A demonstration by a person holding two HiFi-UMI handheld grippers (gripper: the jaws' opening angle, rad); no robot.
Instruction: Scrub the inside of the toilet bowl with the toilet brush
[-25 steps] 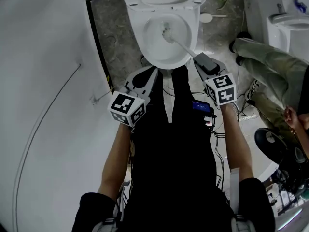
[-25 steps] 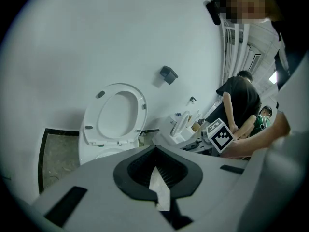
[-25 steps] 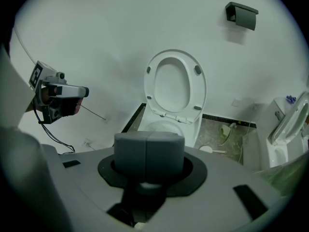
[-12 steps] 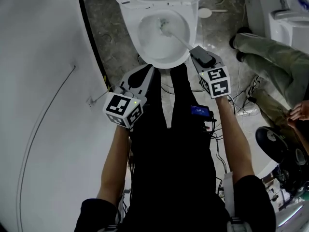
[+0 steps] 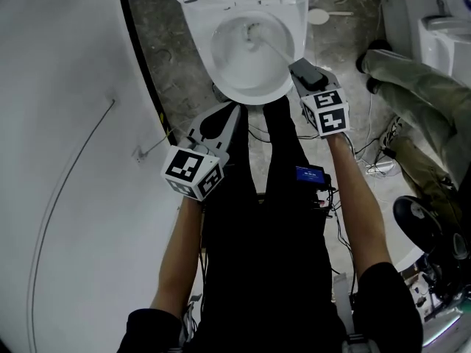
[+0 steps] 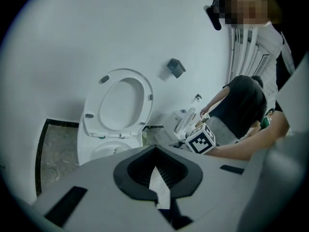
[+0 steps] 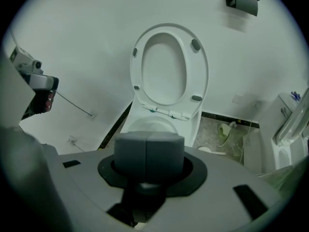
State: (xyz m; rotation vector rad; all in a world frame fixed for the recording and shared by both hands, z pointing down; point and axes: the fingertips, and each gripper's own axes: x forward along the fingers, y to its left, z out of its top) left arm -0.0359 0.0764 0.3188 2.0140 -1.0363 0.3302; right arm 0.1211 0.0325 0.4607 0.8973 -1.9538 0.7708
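The white toilet point(image 5: 221, 79) stands open at the top of the head view, its seat and lid point(image 7: 169, 71) raised against the wall. The toilet brush point(image 5: 255, 31) has its head deep in the bowl near the back wall. Its thin handle slants down to my right gripper point(image 5: 298, 68), which is shut on it just over the bowl's front right rim. In the right gripper view the pads point(image 7: 135, 151) are pressed together and hide the handle. My left gripper point(image 5: 224, 112) hangs below the bowl's front edge, jaws together and holding nothing; the bowl point(image 6: 104, 151) lies ahead of it.
Another person in olive trousers point(image 5: 412, 94) stands at the right beside a second white fixture point(image 5: 441, 28). Cables point(image 5: 375, 168) trail over the stone floor. A white long-handled object point(image 5: 324, 17) lies right of the toilet. A curved white wall point(image 5: 66, 197) closes the left side.
My right gripper has pushed forward toward the rim, moving the brush head from mid-bowl toward the back. The left gripper has stayed where it was.
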